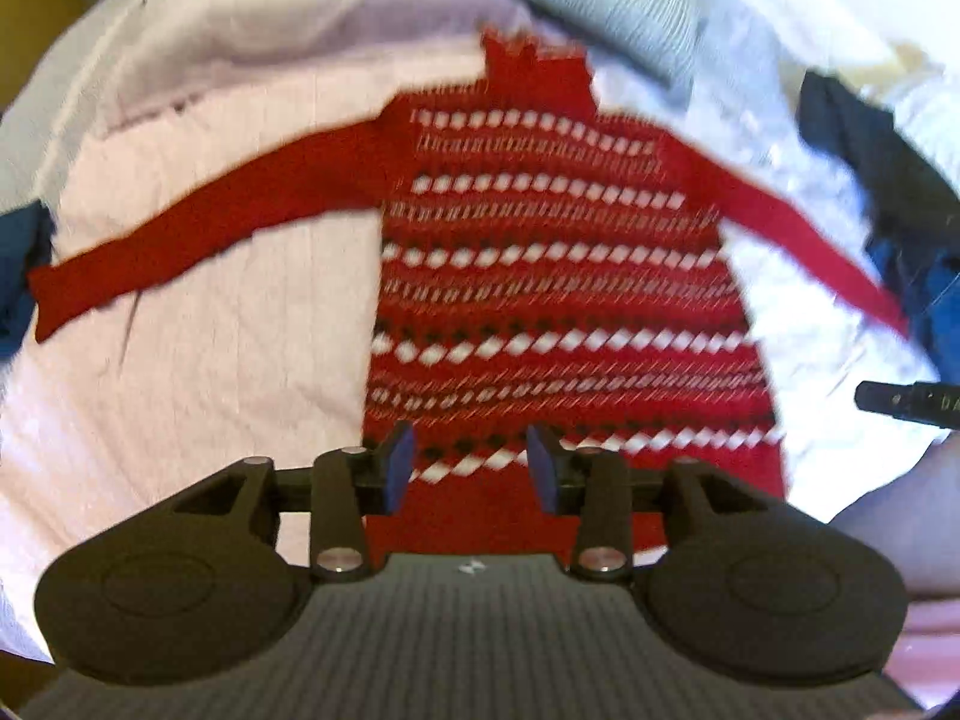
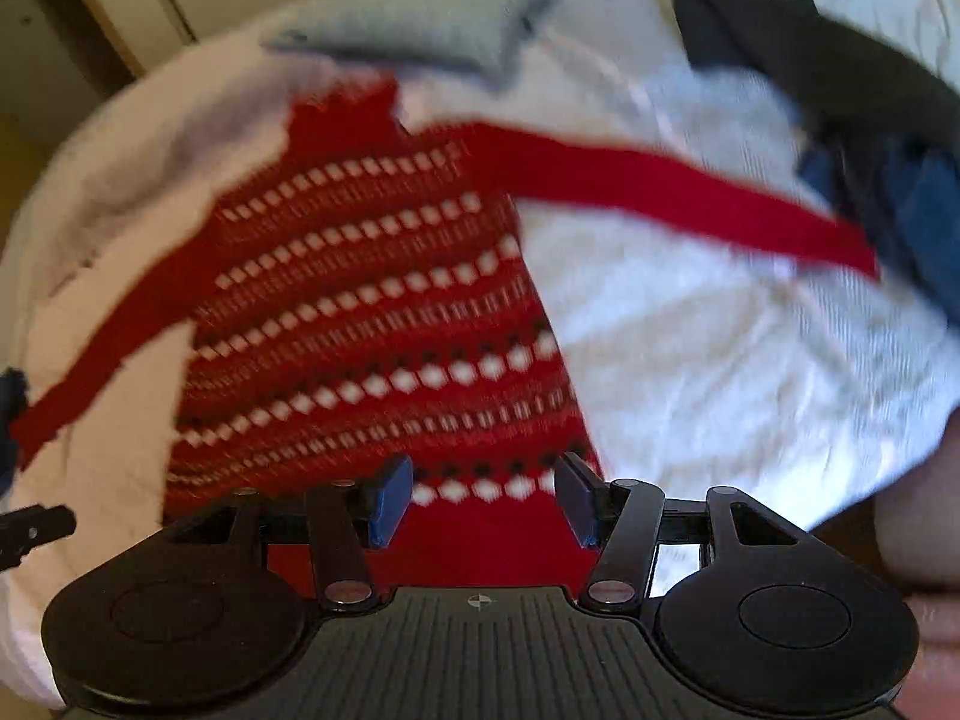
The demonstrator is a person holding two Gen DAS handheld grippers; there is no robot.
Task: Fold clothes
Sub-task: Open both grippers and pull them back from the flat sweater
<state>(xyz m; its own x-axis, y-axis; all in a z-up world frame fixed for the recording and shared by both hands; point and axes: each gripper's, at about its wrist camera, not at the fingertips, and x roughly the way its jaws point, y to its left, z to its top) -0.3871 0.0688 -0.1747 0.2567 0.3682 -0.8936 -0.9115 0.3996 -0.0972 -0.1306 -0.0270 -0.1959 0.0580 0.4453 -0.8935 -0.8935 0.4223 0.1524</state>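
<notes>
A red sweater (image 1: 552, 276) with rows of white and black diamonds lies flat, front up, on a pale bed sheet (image 1: 210, 360). Its collar points away and both sleeves are spread outward. My left gripper (image 1: 470, 450) hovers above the hem, jaws open, nothing between the blue pads (image 1: 399, 468). In the right wrist view the same sweater (image 2: 372, 312) fills the left half. My right gripper (image 2: 485, 483) hangs open over the hem's right corner, holding nothing. A black tip of the other gripper shows at each view's edge (image 1: 906, 402) (image 2: 36, 528).
A folded grey garment (image 1: 600, 6) lies beyond the collar. Dark blue and black clothes (image 1: 888, 180) are piled at the right sleeve's end, and more blue cloth (image 1: 18, 276) lies by the left cuff. A pale pink cover (image 1: 270, 42) is bunched at the far left. Wooden furniture (image 2: 120, 0) stands behind the bed.
</notes>
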